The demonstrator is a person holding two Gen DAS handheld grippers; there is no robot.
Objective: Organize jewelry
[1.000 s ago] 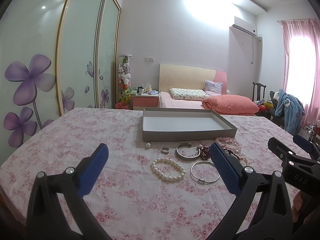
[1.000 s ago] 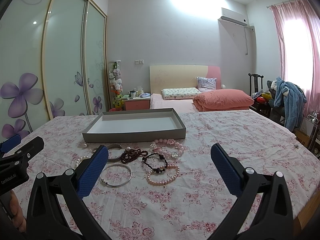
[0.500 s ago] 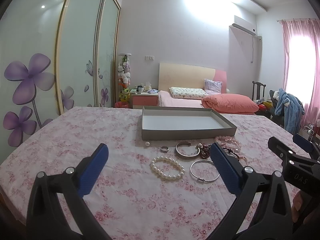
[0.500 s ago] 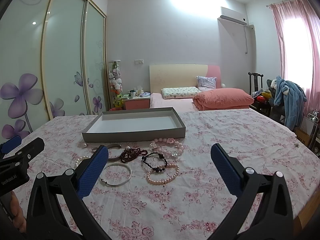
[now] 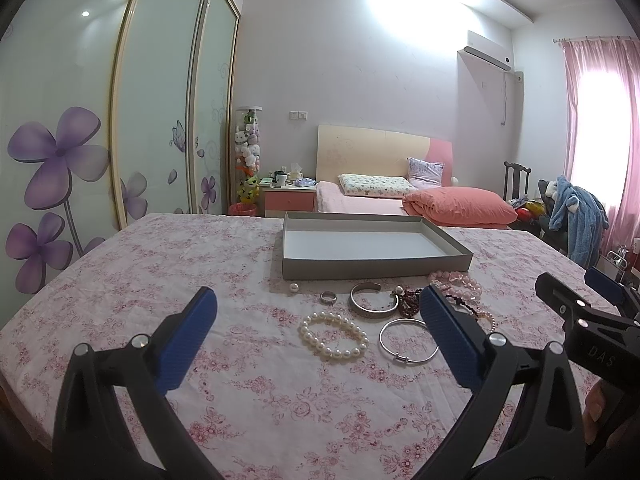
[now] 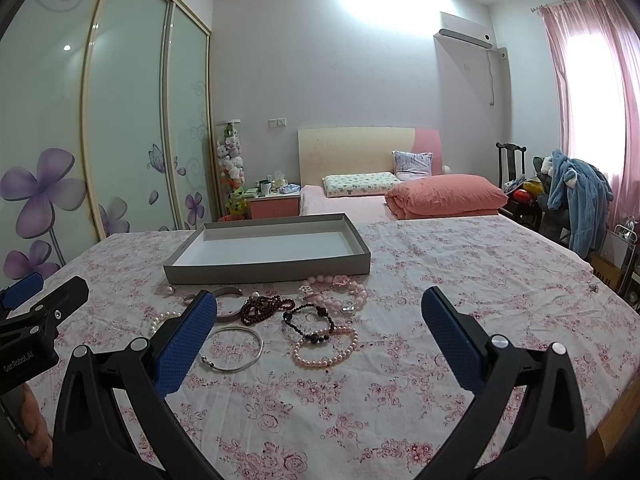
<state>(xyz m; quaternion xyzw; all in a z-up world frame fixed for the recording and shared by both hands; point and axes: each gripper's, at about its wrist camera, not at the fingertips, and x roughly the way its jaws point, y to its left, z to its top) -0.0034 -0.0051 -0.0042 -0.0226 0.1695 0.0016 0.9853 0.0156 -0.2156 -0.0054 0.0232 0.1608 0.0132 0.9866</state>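
- Both tongs hover above the floral cloth (image 5: 168, 264), jaws spread wide, nothing between them.
- Left gripper (image 5: 318, 306): its blue pads frame the pearl bracelet (image 5: 333, 336) and part of the thin bangle (image 5: 406, 340), but it is well above them and touches neither.
- Right gripper (image 6: 320, 308) shows in the left view at the right edge (image 5: 576, 304), also gaping; a hand (image 5: 600, 416) holds it low in the corner.
- Tray (image 5: 372, 266), grey and shallow, sits on the cloth beyond the jewelry; its white floor holds nothing.
- Just in front of the tray's near wall, from left: a loose pearl (image 5: 294, 288), a ring (image 5: 328, 297), a wide silver cuff (image 5: 374, 304).
- Seen from the right wrist: dark red beads (image 6: 264, 306) lie beside the cuff (image 6: 228, 302); a pink bead bracelet (image 6: 336, 292) is nearest the tray (image 6: 264, 270); a black bead bracelet (image 6: 310, 324) overlaps a pinkish pearl strand (image 6: 324, 348).
- Bangle (image 6: 232, 348) lies flat, just right of the right gripper's left pad.
- All the jewelry lies on the cloth, outside the tray.
- Behind: a bed with a coral quilt (image 6: 444, 196), and a wardrobe (image 5: 60, 152) with purple flowers.
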